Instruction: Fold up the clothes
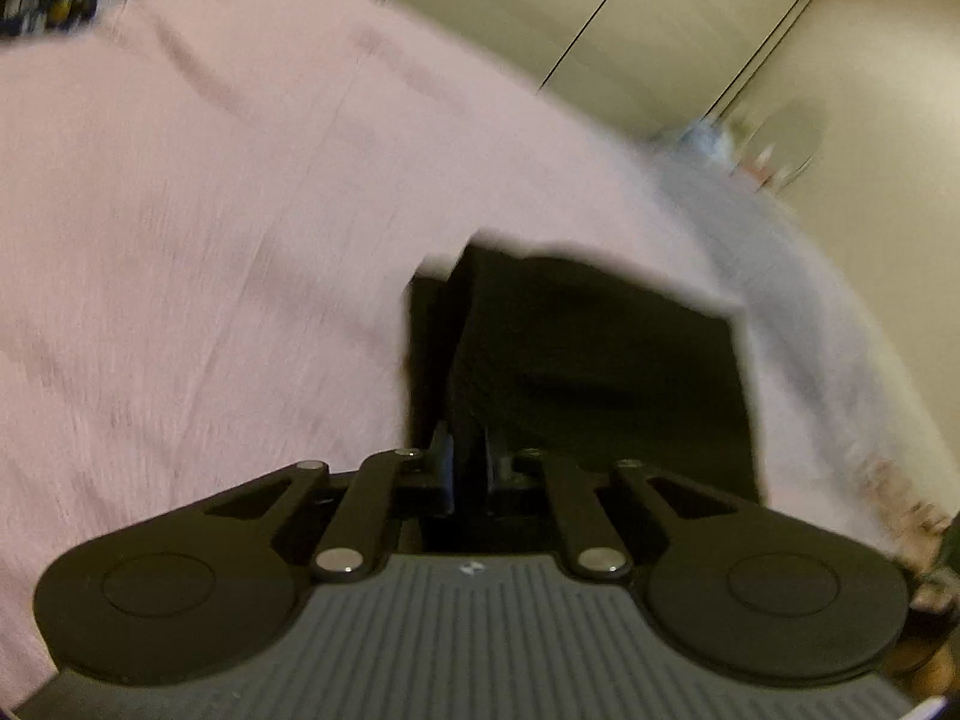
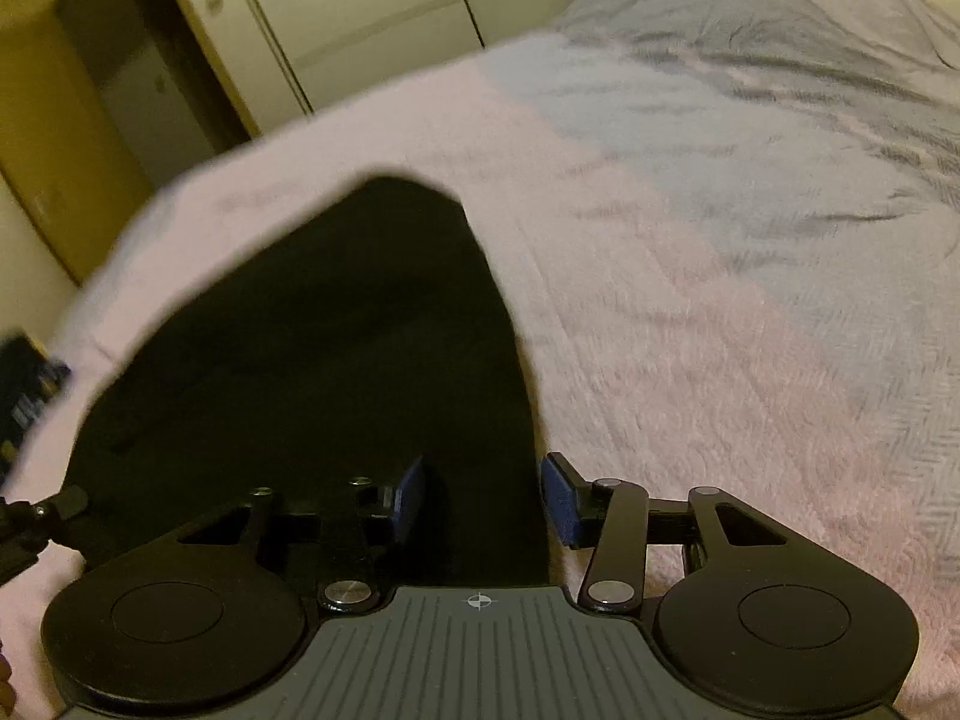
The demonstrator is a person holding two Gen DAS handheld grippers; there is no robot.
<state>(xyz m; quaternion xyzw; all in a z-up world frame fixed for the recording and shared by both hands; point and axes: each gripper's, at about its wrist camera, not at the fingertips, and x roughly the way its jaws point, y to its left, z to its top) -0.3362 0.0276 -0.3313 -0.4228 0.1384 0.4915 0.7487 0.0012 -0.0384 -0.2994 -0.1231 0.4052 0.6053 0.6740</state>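
Note:
A black garment (image 1: 588, 360) lies on a pink blanket (image 1: 210, 240). In the left wrist view my left gripper (image 1: 469, 471) has its fingers pressed close together on a fold of the black cloth, which spreads forward and to the right from the tips. In the right wrist view the same black garment (image 2: 312, 348) stretches ahead and to the left. My right gripper (image 2: 483, 501) stands open, its blue pads (image 2: 558, 501) set wide apart, with the garment's near edge lying between them. Both views are blurred by motion.
The blanket (image 2: 690, 360) turns grey (image 2: 780, 120) toward the far right. Pale wardrobe doors (image 1: 600, 12) stand beyond the bed edge, and a doorway (image 2: 138, 90) shows at the left. A dark patterned object (image 2: 24, 396) sits at the left edge.

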